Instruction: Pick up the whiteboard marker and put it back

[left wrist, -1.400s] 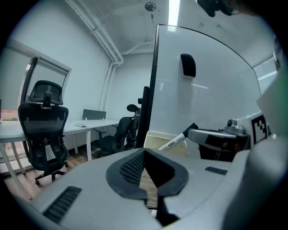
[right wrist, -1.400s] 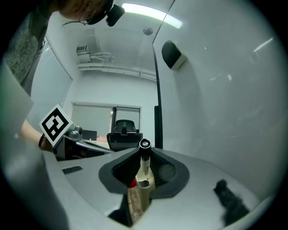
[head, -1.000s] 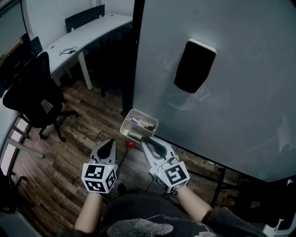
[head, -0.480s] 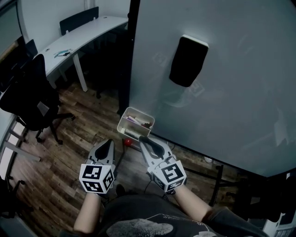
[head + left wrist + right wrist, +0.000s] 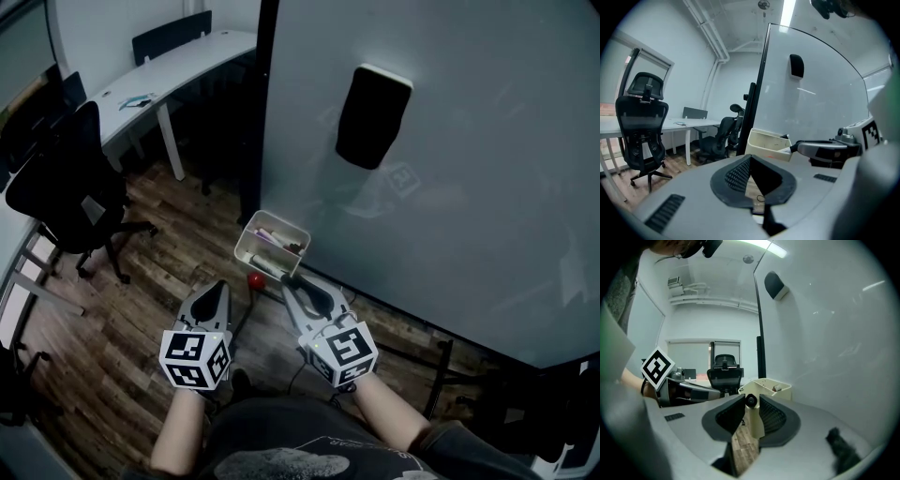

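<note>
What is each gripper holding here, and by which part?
Right gripper: the whiteboard marker, pinched at its dark near end between the jaw tips; the jaws have just been opening. Left gripper: nothing, jaws together.

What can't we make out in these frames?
Tray contents: too small and dim in head view; its wall hides most in both gripper views.
Red thing on floor: too small in head view to identify.
Whiteboard marker: right gripper view shows only its end, between the right gripper's jaws, which have just been opening.
</note>
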`<state>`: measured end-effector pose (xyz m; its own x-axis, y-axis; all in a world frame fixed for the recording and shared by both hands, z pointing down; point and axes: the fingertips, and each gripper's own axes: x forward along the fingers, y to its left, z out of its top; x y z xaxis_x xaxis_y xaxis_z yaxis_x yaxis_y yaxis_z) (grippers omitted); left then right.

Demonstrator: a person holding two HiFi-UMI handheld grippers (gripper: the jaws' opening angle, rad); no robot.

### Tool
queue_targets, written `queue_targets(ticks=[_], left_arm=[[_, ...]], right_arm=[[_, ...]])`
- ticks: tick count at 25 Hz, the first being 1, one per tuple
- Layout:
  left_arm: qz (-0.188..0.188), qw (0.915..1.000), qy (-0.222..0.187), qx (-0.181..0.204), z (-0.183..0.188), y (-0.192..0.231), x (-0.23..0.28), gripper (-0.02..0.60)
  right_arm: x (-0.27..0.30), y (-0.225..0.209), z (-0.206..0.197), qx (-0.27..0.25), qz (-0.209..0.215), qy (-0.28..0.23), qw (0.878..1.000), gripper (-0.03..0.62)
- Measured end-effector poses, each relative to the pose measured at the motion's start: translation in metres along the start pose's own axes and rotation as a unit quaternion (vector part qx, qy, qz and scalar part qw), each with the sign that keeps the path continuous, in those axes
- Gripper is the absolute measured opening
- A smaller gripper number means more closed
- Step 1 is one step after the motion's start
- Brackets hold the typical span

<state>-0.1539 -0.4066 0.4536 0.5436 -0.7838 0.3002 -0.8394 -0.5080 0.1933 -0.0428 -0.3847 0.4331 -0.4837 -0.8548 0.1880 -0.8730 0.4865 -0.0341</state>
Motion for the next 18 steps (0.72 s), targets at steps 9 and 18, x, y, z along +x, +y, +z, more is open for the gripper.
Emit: queue_targets(ticks=[9, 18], left_arm=[[0.027, 0.9996, -0.011, 0.007, 0.001, -0.025, -0.021, 0.014], [0.066, 0.9975, -0.025, 0.004, -0.009, -0.075, -0.054, 0.014]], right_arm=[[-0.031, -0.007, 0.008, 0.008, 0.007, -0.028, 1.0, 0.087], [-0.085, -0.013, -0.004, 0.012, 0.038, -0.029, 0.999, 0.087]])
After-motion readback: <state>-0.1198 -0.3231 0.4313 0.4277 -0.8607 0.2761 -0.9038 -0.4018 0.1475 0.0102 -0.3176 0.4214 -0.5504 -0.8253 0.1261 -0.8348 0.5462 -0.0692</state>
